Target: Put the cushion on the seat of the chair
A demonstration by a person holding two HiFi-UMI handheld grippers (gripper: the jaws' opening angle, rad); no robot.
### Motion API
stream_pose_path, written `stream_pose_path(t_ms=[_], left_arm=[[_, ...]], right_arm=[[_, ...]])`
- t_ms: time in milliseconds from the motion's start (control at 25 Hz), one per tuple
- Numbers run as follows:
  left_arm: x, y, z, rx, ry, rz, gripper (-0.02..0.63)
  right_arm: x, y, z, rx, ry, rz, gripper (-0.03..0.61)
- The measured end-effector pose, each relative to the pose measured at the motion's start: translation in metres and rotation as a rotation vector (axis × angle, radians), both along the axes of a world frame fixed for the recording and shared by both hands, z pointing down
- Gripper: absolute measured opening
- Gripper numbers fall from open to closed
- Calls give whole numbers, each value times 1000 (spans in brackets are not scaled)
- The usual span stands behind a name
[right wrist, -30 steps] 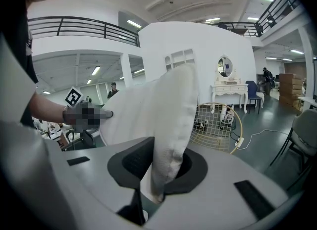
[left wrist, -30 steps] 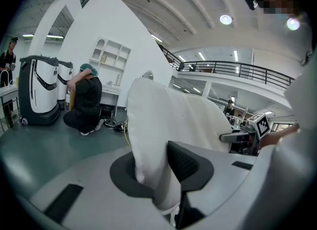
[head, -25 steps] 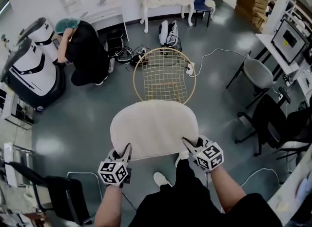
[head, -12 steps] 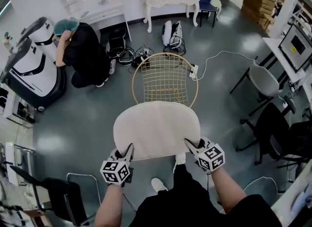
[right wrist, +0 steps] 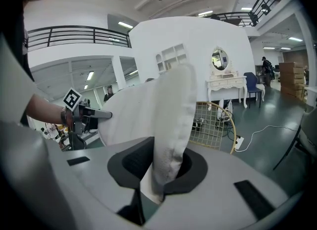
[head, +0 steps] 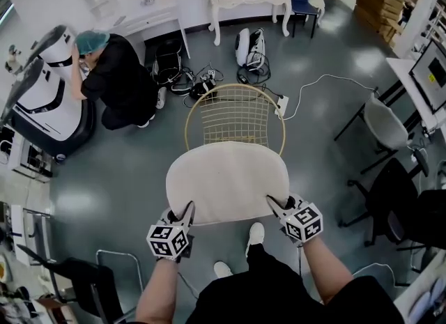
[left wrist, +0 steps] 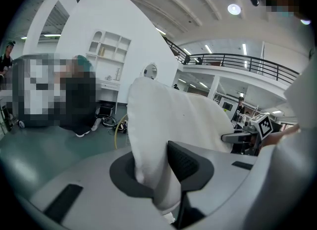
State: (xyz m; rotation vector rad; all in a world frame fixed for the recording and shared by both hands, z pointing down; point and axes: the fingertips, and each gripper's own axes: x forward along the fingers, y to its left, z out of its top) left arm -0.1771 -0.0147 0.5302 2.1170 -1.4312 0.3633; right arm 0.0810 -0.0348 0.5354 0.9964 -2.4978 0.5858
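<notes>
Head view shows the left gripper (head: 185, 211) and the right gripper (head: 275, 204) each closed on the near edge of the cushion (head: 226, 180), one at each corner. Both gripper views confirm that the jaws pinch only a thin fold of the white fabric. The cushion is held in the air between the person and the chair (head: 235, 110), not yet on the seat.

I judge that the first danger is this shallow grip. The cushion is soft and wide, so its far part may sag, and if one fold slips out, the whole cushion would swing down on one side.

The second danger is sight. The cushion covers the front of the wire seat from above, so its far edge could catch on the rim, or it could land too far forward and slide off. A push against the light chair might also shift it toward the cables (head: 202, 79) on the floor behind, near the crouching person (head: 118, 79).
</notes>
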Motion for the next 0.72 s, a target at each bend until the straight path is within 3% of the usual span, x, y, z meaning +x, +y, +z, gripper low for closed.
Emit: stream_pose_path(t_ms=[720], left_arm=[[57, -98, 26, -39, -24, -14, 106]], right_arm=[[59, -96, 29, -42, -19, 2, 71]])
